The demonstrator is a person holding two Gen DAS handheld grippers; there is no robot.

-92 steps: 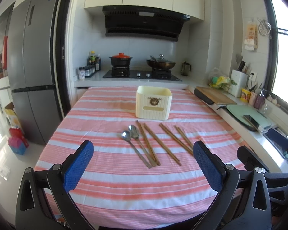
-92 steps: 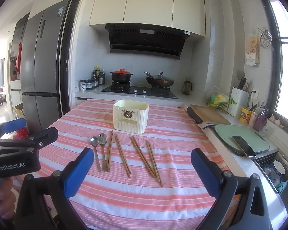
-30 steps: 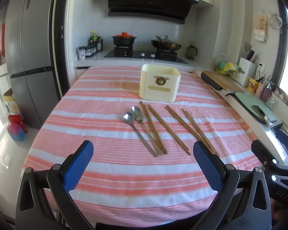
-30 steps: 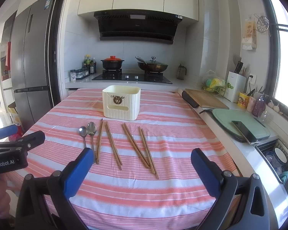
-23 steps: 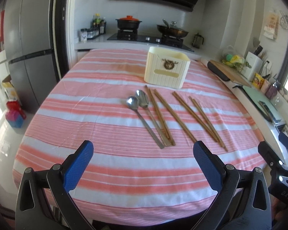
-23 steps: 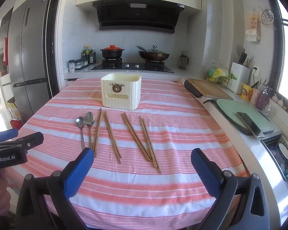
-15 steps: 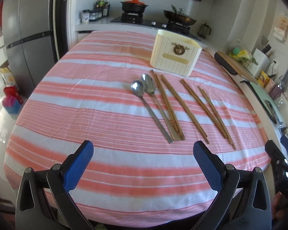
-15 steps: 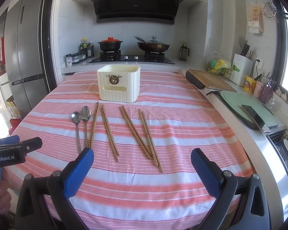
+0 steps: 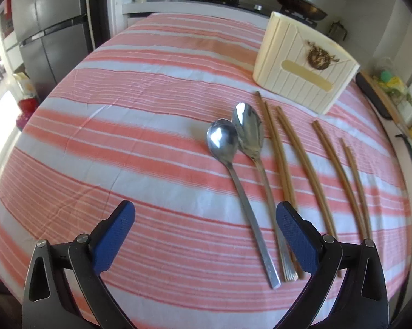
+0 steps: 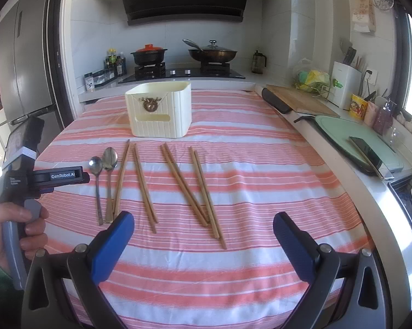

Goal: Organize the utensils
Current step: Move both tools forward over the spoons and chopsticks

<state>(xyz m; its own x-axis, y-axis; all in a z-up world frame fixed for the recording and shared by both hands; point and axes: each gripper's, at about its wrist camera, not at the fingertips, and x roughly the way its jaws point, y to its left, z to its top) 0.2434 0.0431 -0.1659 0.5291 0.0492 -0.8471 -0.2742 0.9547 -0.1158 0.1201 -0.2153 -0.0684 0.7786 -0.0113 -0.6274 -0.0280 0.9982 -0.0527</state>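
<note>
On the striped worktop [image 9: 123,142], spoons [image 9: 241,170] then chopsticks [image 9: 310,164] lie before the cream holder [image 9: 301,82], its interior hidden; left gripper [image 9: 206,235] and right gripper [image 10: 203,235] fingers spread, empty; stove visible only from right wrist.

2 spoons [image 9: 234,148] left of chopsticks [image 10: 178,181], holder [image 10: 159,109] behind, on table [image 9: 123,142]

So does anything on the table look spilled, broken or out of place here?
Nothing stands out. Two spoons and the chopsticks lie loose on the striped tablecloth before the upright cream holder, yet unsorted; both grippers open.
</note>
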